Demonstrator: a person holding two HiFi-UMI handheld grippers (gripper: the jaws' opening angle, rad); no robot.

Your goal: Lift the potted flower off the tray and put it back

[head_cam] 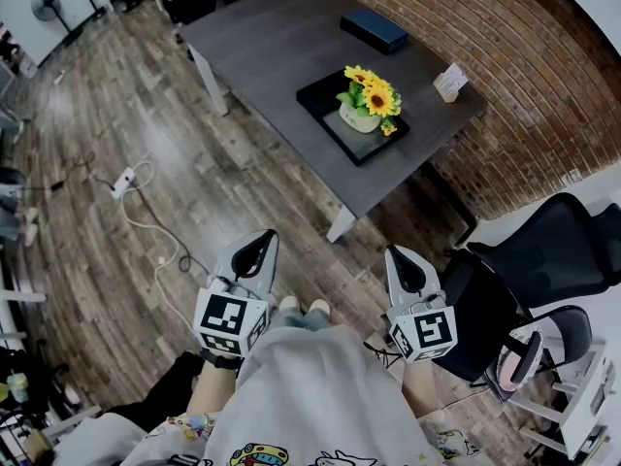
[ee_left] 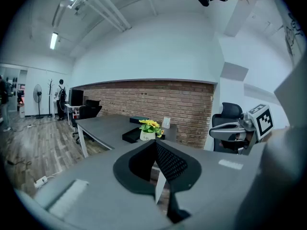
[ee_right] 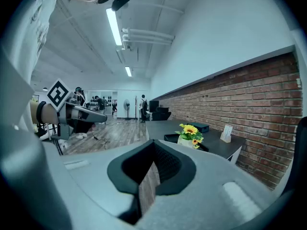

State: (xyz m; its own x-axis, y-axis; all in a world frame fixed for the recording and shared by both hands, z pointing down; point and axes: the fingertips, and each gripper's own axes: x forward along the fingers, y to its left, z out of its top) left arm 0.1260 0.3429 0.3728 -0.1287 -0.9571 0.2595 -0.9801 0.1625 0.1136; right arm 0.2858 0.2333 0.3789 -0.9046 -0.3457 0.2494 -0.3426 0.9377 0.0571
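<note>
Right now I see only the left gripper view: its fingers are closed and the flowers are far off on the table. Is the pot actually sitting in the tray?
Observer: Yes. The head view shows the potted flower standing upright inside the black tray, near its middle.
Reviewer: And the other gripper's fingers?
Observer: In its own view the right gripper has its fingers together, with nothing between them.
Reviewer: How do the grippers stand relative to the table?
Observer: From the head view, the left gripper and the right one are both held over the wooden floor, short of the table and touching nothing.
</note>
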